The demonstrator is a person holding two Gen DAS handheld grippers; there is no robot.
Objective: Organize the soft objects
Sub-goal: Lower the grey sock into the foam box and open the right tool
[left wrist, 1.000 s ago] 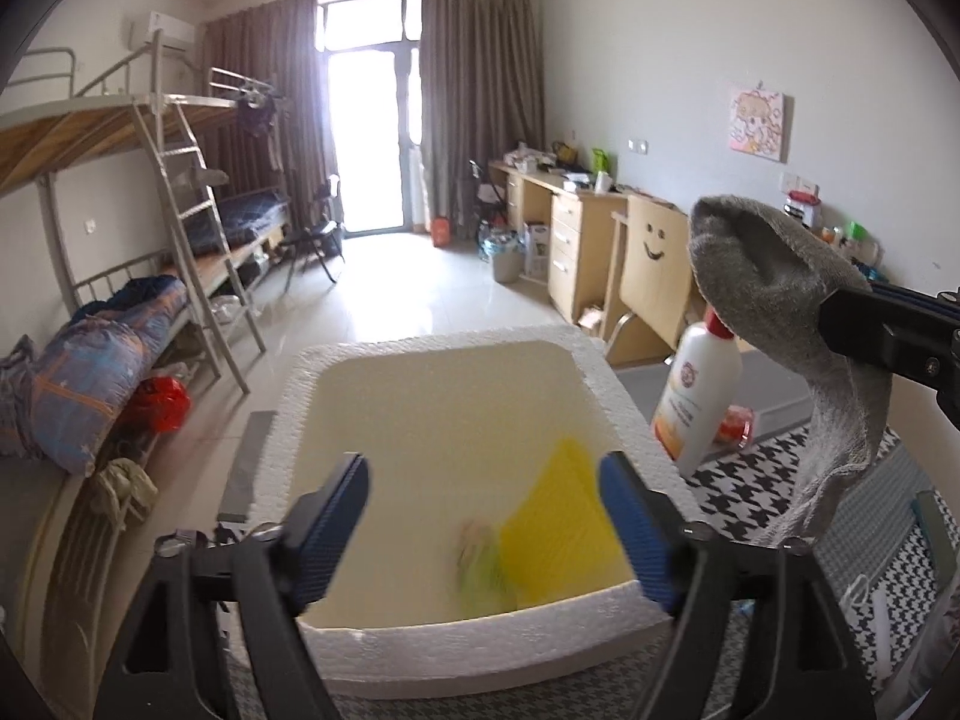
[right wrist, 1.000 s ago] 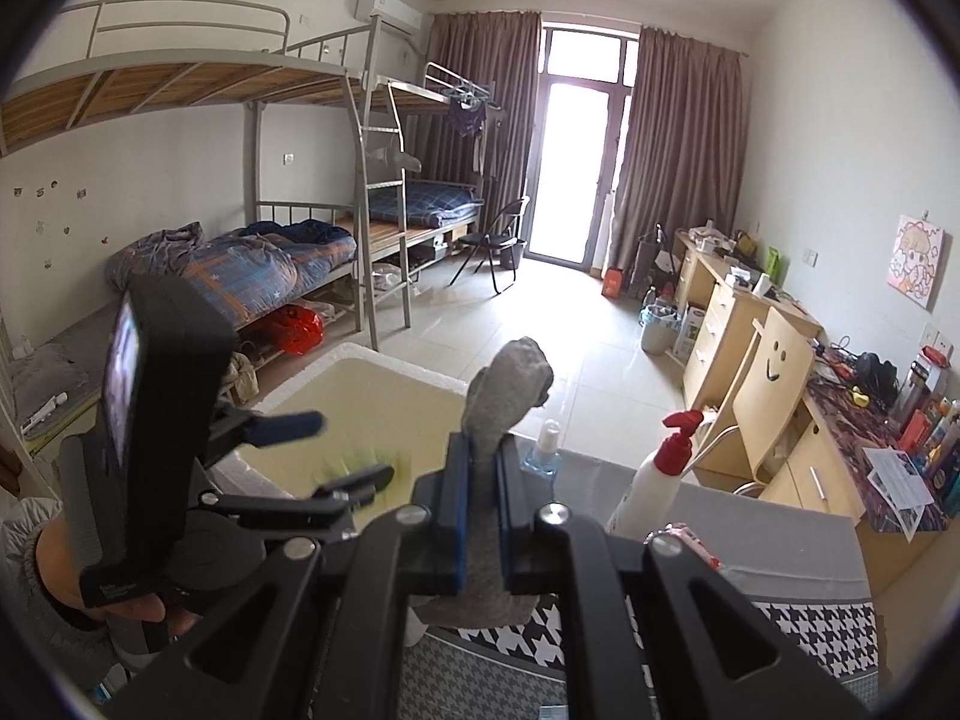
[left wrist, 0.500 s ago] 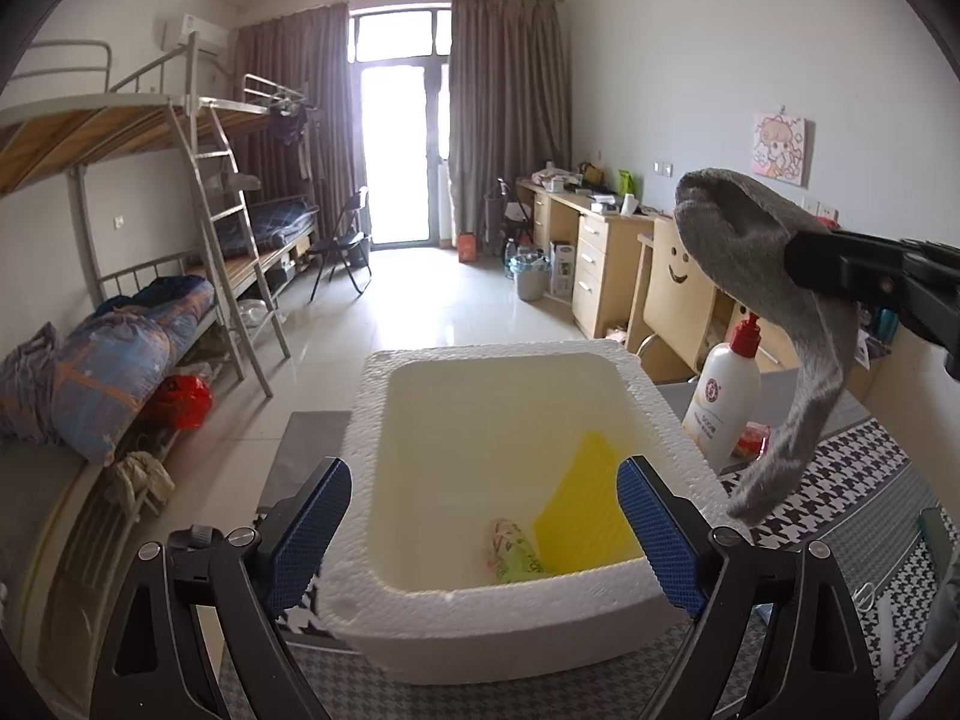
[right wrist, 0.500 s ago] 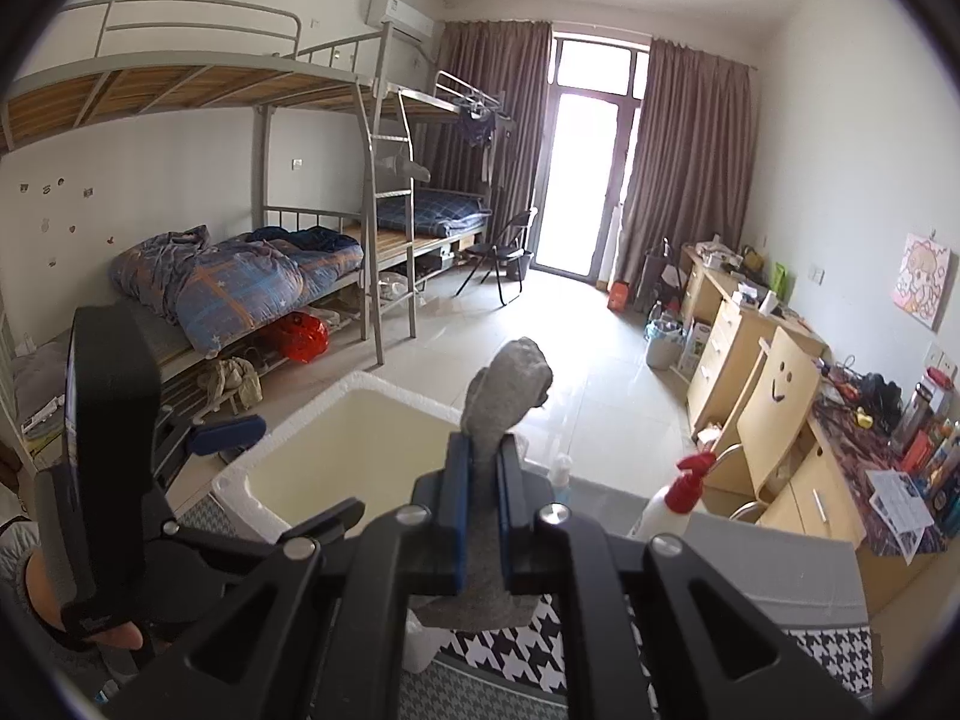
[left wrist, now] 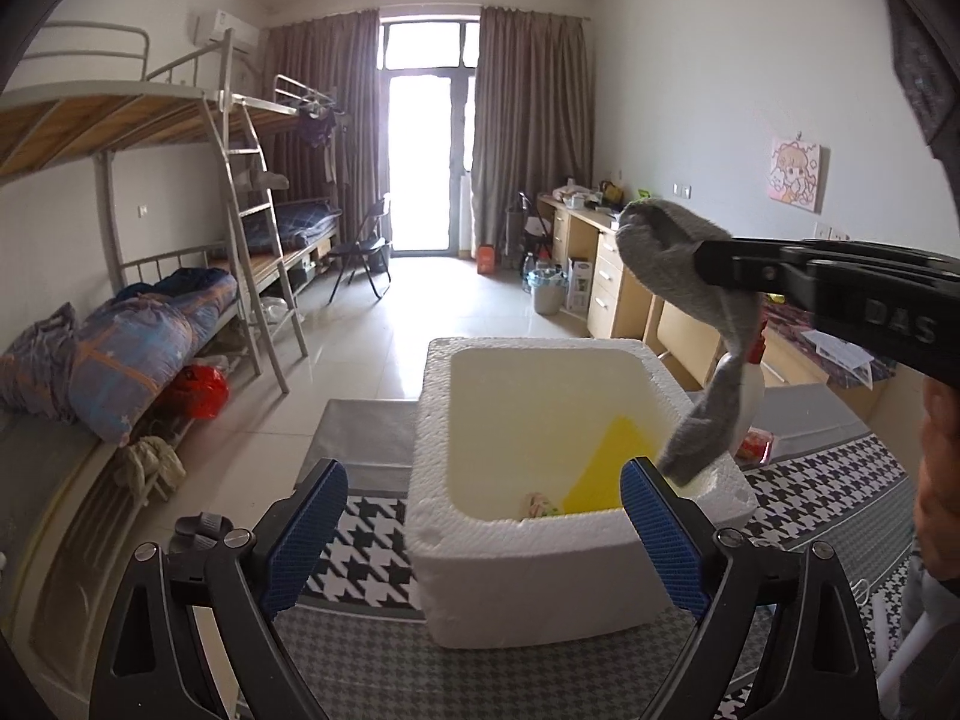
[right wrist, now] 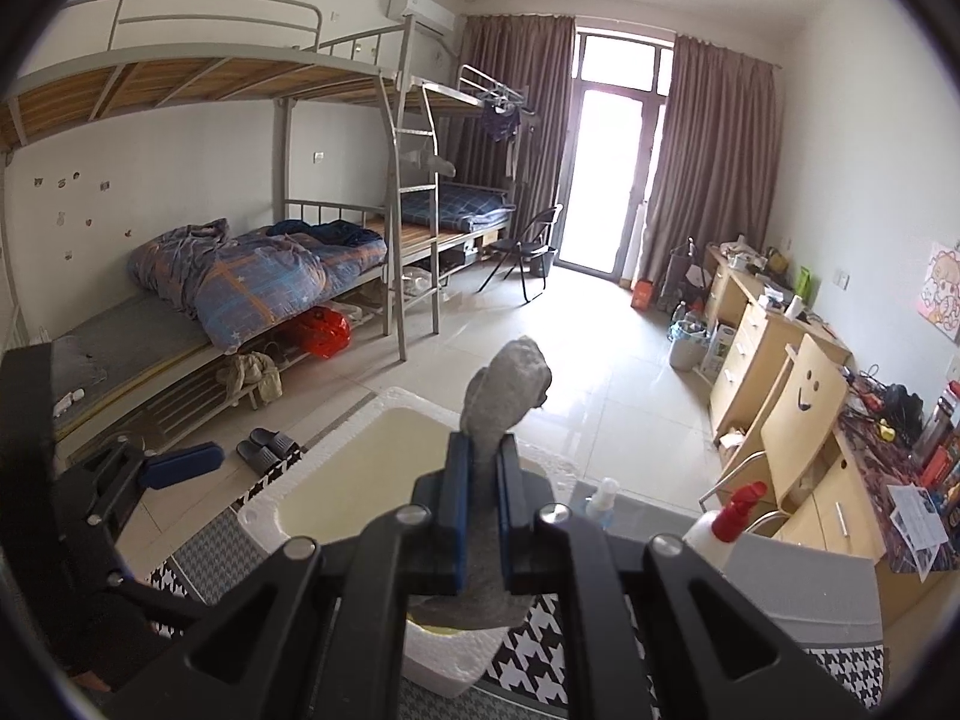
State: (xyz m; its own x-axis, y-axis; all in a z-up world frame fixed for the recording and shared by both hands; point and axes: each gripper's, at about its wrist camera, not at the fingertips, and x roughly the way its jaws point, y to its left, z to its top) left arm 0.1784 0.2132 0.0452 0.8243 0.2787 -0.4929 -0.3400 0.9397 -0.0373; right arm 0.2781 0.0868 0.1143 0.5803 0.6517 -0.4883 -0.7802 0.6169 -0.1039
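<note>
1. Nearest, the left gripper (left wrist: 483, 531) points at a white foam box (left wrist: 522, 588); its blue-padded jaws stand wide apart and hold nothing.
2. The box sits on a table under a houndstooth cloth (left wrist: 366, 552); inside it lie a yellow cloth (left wrist: 606, 462) and a small patterned soft item (left wrist: 538, 504).
3. On the right, the right gripper (right wrist: 480, 495) has its jaws clamped on a grey sock (left wrist: 678, 276); the sock hangs above the box's right rim.
4. Beyond the sock stands a white spray bottle (right wrist: 723, 525); far left is a bunk bed (left wrist: 168, 192).
</note>
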